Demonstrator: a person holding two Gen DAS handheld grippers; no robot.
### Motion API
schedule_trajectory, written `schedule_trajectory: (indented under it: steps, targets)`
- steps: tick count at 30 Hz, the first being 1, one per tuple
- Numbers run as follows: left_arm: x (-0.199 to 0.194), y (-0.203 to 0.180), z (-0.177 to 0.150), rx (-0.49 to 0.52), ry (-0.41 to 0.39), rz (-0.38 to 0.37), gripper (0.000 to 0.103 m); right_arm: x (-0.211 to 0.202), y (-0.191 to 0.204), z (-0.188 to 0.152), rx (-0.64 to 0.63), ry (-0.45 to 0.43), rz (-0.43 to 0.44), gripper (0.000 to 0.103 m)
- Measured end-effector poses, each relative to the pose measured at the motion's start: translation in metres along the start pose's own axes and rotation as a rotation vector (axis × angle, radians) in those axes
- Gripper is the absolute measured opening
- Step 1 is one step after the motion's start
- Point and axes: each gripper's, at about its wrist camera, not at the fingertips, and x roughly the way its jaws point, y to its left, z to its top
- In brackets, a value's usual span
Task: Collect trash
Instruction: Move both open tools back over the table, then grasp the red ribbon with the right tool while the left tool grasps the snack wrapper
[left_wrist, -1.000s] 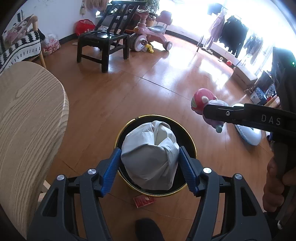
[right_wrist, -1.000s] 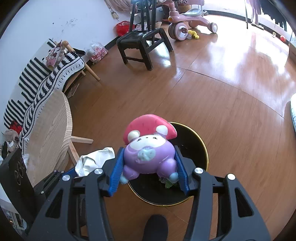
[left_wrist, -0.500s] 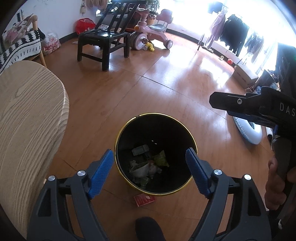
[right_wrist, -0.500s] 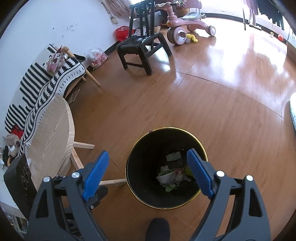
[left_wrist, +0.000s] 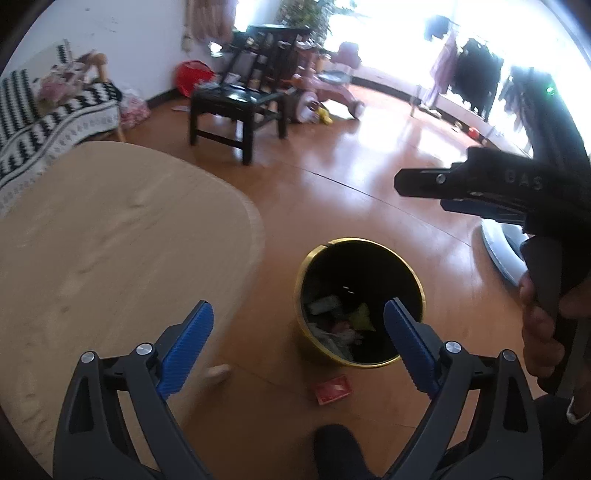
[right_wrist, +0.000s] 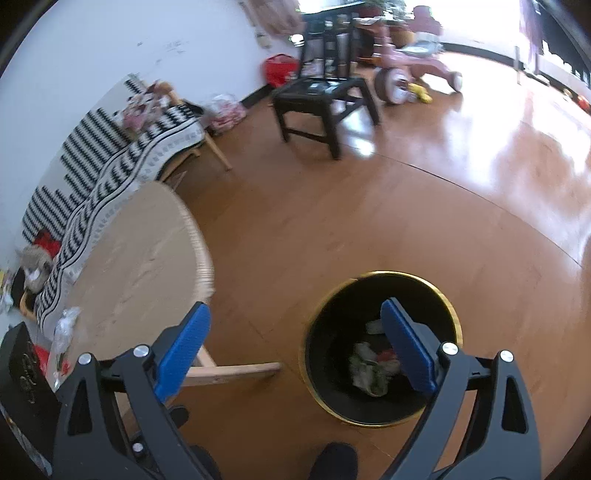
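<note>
A black trash bin with a gold rim (left_wrist: 303, 275) stands on the wood floor and holds crumpled paper and other trash (left_wrist: 340, 325); it also shows in the right wrist view (right_wrist: 452, 314). My left gripper (left_wrist: 297, 341) is open and empty, above the floor left of the bin. My right gripper (right_wrist: 295, 343) is open and empty, above the bin's left side; its body shows at the right of the left wrist view (left_wrist: 491, 192). A small red packet (left_wrist: 332, 389) lies on the floor in front of the bin.
A round light-wood table (left_wrist: 110, 251) stands to the left of the bin. A clear wrapper (right_wrist: 62, 332) and a black box (right_wrist: 22, 376) lie at its near edge. A black chair (right_wrist: 325, 96), a pink tricycle (right_wrist: 413, 70) and a striped sofa (right_wrist: 110, 155) stand further back.
Both grippers opened and dropped the white paper wad and the mushroom toy into the bin. Both have since swung left and up, toward the table.
</note>
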Motion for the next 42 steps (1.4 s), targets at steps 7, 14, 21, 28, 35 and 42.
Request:
schedule_trajectory:
  steps: [7, 14, 21, 28, 35, 42]
  targets:
    - [-0.065, 0.064, -0.021, -0.062, -0.056, 0.107, 0.093, 0.025, 0.090, 0.000, -0.113, 0.038, 0.069, 0.091]
    - [-0.133, 0.137, -0.057, -0.160, -0.105, 0.229, 0.093, 0.049, 0.199, -0.012, -0.242, 0.080, 0.169, 0.091]
    - [-0.204, 0.226, -0.119, -0.300, -0.132, 0.377, 0.093, 0.065, 0.321, -0.051, -0.447, 0.130, 0.258, 0.091]
    - [-0.274, 0.320, -0.195, -0.533, -0.163, 0.518, 0.093, 0.087, 0.426, -0.109, -0.612, 0.204, 0.350, 0.091]
    - [-0.311, 0.407, -0.258, -0.715, -0.168, 0.575, 0.093, 0.123, 0.514, -0.159, -0.708, 0.294, 0.420, 0.091]
    - [-0.304, 0.453, -0.292, -0.719, -0.134, 0.575, 0.093, 0.154, 0.567, -0.194, -0.846, 0.342, 0.437, 0.091]
